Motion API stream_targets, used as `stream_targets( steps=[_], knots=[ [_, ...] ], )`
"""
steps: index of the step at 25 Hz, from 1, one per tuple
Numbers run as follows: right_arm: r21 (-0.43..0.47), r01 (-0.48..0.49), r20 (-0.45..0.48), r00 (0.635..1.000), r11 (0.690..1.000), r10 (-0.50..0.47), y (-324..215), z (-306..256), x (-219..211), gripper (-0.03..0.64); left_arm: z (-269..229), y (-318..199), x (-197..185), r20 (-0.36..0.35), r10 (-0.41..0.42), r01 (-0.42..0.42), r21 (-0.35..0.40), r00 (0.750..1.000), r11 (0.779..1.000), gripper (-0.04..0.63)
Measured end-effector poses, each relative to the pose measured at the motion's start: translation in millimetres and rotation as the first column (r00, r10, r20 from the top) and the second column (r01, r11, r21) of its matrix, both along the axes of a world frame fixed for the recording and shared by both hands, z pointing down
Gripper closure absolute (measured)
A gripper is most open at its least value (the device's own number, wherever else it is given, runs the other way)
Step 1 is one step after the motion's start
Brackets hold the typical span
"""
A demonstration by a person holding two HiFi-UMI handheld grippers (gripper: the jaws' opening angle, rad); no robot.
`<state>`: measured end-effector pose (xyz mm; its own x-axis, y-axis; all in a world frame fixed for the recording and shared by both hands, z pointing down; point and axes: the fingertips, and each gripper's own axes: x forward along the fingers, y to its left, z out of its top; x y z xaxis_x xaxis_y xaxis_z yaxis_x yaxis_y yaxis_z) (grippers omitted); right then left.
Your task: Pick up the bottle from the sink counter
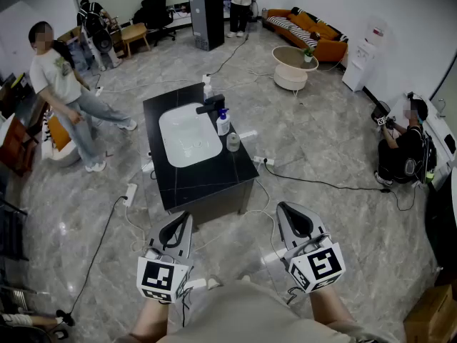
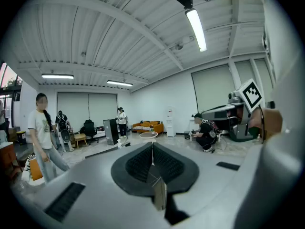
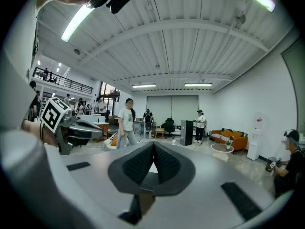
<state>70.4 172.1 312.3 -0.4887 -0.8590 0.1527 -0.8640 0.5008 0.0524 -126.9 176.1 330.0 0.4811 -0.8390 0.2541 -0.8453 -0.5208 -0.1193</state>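
Observation:
A black sink counter [image 1: 207,181] with a white basin [image 1: 187,136] and a black faucet [image 1: 211,106] stands on the floor ahead of me. On its right side are a white pump bottle with a blue label [image 1: 223,123] and a small grey bottle [image 1: 233,142]. Another white pump bottle [image 1: 208,86] stands at the far edge. My left gripper [image 1: 186,218] and right gripper [image 1: 283,208] hover well short of the counter's near edge, both shut with nothing between the jaws. The jaws meet in the left gripper view [image 2: 152,150] and in the right gripper view [image 3: 153,149].
Cables and power strips [image 1: 130,194] lie on the floor around the counter. A person [image 1: 68,95] walks at the left, another person [image 1: 403,145] crouches at the right. A round table [image 1: 294,64], an orange sofa [image 1: 307,28] and a black cabinet [image 1: 207,18] stand farther back.

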Motion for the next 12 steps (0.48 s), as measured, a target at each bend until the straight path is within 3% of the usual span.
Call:
stream_targets(
  steps=[12],
  knots=[
    [-0.021, -0.006, 0.032, 0.999, 1.000, 0.007, 8.8, 10.7, 28.8, 0.620, 1.3, 3.9, 31.6, 0.012, 0.015, -0.015, 0.000, 1.000, 1.000, 0.588]
  ],
)
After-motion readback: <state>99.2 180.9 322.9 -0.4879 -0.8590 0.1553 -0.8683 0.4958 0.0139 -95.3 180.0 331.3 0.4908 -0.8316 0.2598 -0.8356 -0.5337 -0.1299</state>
